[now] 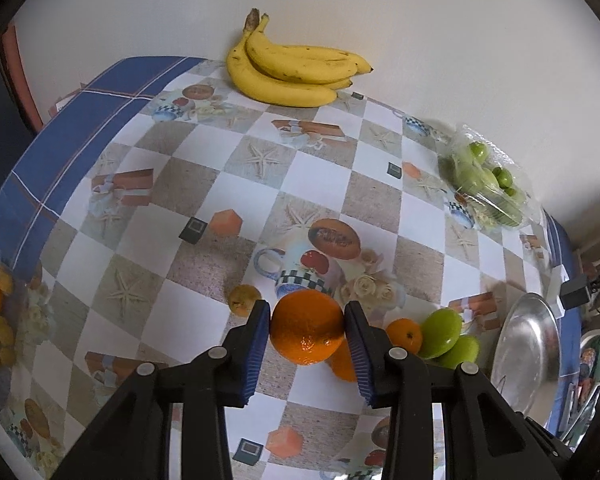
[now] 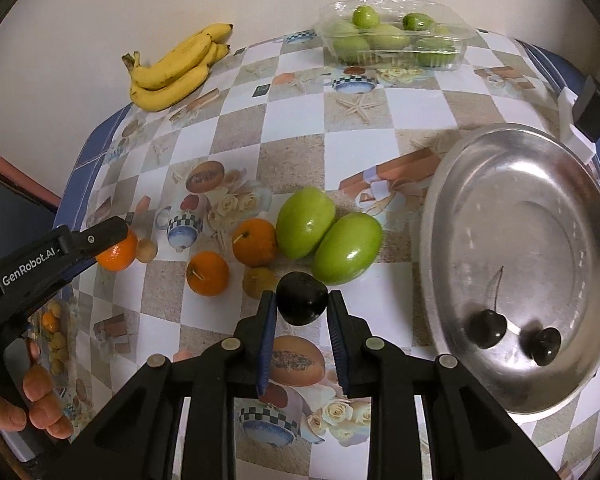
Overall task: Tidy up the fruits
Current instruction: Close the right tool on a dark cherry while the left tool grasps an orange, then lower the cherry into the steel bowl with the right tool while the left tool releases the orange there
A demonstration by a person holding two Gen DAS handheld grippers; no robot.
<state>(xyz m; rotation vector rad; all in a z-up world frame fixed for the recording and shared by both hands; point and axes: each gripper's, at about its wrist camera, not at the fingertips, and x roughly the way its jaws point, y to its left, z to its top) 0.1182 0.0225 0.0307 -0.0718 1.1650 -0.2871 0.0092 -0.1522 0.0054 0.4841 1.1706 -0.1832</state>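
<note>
The left hand-held gripper is squeezed tight on an orange, held above the table. The right hand-held gripper is squeezed tight on a dark cherry. The metal plate sits off to the right of that cherry, close by, with two cherries already in it. So the right hand is nearer the plate, and I think its cherry goes there next

A home dining spot: patterned oilcloth table, bananas, steel plate.
</note>
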